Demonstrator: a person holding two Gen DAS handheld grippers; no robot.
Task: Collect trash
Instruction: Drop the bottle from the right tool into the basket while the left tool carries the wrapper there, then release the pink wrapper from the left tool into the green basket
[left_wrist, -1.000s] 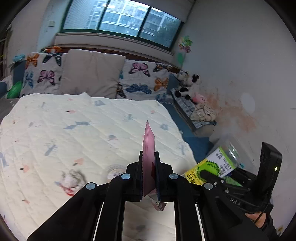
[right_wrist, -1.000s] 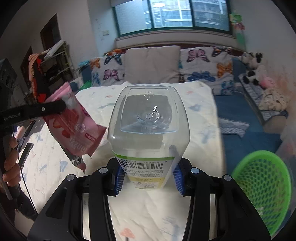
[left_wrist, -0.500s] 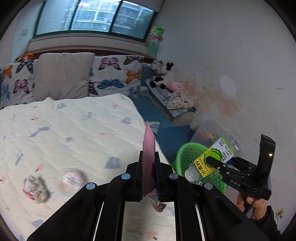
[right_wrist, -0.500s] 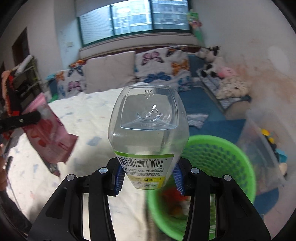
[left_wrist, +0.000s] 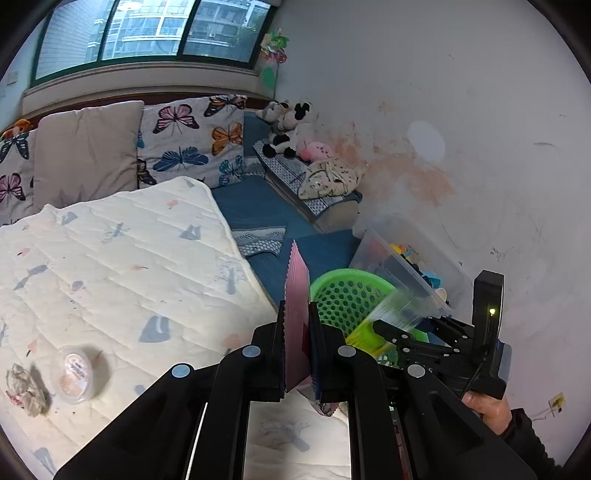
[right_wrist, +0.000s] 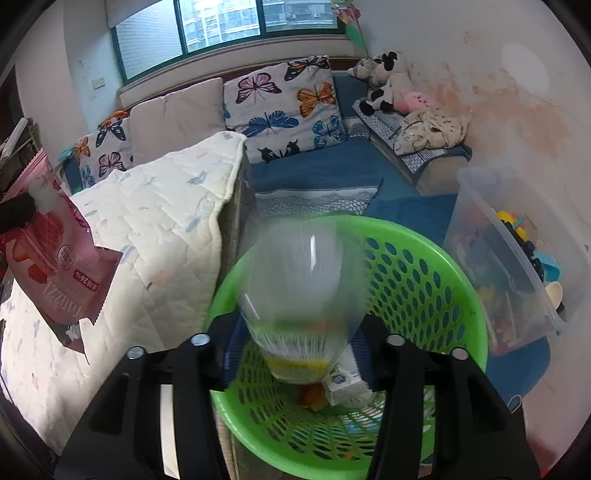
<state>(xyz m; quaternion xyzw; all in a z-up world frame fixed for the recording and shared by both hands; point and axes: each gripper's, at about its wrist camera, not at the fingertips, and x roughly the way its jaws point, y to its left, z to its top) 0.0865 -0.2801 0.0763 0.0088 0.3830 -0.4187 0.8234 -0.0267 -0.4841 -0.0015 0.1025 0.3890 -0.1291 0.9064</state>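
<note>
Two grippers are in view, each over the bedside. The left gripper (left_wrist: 297, 343) has its jaws closed flat on a pink snack wrapper (left_wrist: 296, 317), which stands upright on edge between the pads; from the right wrist view the same wrapper (right_wrist: 61, 258) hangs over the white quilt (right_wrist: 155, 236). The right gripper (right_wrist: 295, 347) sits directly above the green perforated basket (right_wrist: 424, 280), jaws spread wider than the clear plastic bottle (right_wrist: 299, 291) between them. The bottle is motion-blurred, base toward the camera, its yellow-green label end low over the basket mouth; whether the pads touch it I cannot tell. Inside the basket lie a small white carton (right_wrist: 345, 387) and something orange. On the quilt, in the left wrist view, rest a small round lidded cup (left_wrist: 75, 373) and a crumpled wad of paper (left_wrist: 24, 387) just beside it. A clear storage bin (right_wrist: 506, 258) of toys stands against the wall, next to the basket.
</note>
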